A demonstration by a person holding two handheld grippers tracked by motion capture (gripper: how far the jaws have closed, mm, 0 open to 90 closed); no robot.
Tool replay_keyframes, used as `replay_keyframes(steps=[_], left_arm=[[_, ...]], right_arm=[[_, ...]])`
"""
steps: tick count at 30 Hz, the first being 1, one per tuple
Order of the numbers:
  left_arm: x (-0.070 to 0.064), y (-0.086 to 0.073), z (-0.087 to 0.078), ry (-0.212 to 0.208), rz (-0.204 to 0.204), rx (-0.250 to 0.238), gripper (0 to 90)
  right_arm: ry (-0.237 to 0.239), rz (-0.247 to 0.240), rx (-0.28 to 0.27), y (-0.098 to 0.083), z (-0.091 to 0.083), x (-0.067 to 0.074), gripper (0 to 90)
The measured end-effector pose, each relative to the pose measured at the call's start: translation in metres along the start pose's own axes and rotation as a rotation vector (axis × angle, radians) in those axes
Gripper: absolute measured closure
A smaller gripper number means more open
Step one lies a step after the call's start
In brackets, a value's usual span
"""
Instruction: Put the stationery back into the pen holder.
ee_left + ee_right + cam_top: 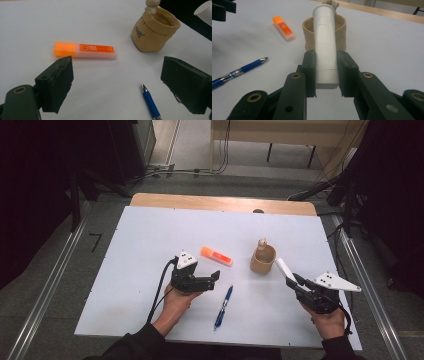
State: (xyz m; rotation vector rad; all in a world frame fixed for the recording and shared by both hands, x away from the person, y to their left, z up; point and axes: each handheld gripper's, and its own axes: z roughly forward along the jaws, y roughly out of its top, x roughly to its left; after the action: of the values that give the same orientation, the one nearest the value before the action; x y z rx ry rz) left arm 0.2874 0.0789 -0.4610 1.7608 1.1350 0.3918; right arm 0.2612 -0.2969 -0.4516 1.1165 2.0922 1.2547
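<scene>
**A:** Where do things stand on the table (150, 270)?

**B:** The right gripper (290, 279) has its fingers (310, 72) closed on a white tube (325, 47), clamping it near the base. The tube points toward a tan pouch-shaped holder (263, 260) standing upright near the middle of the table. In the high view the tube's free end sits just beside the holder's rim, not inside it.

**A:** And the left side?

**B:** The left gripper (216, 279) hovers with its fingers (58, 82) spread wide and nothing between them. An orange highlighter (216, 256) lies flat just beyond it, and a blue pen (223, 306) lies flat nearer the person, between the two hands.

**A:** So how far along is the work?

**B:** Judging by this, early. The holder looks empty apart from a small wooden figure on its rim. The tube is lifted but not yet dropped in; the highlighter and pen lie untouched on the table.
</scene>
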Motion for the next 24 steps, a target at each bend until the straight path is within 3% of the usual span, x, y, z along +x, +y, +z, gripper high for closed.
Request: replay_keyframes(steps=[24], left_arm=[[-0.026, 0.012, 0.024, -0.086, -0.007, 0.033, 13.1]], right_arm=[[0.051, -0.035, 0.001, 0.008, 0.012, 0.016, 69.0]])
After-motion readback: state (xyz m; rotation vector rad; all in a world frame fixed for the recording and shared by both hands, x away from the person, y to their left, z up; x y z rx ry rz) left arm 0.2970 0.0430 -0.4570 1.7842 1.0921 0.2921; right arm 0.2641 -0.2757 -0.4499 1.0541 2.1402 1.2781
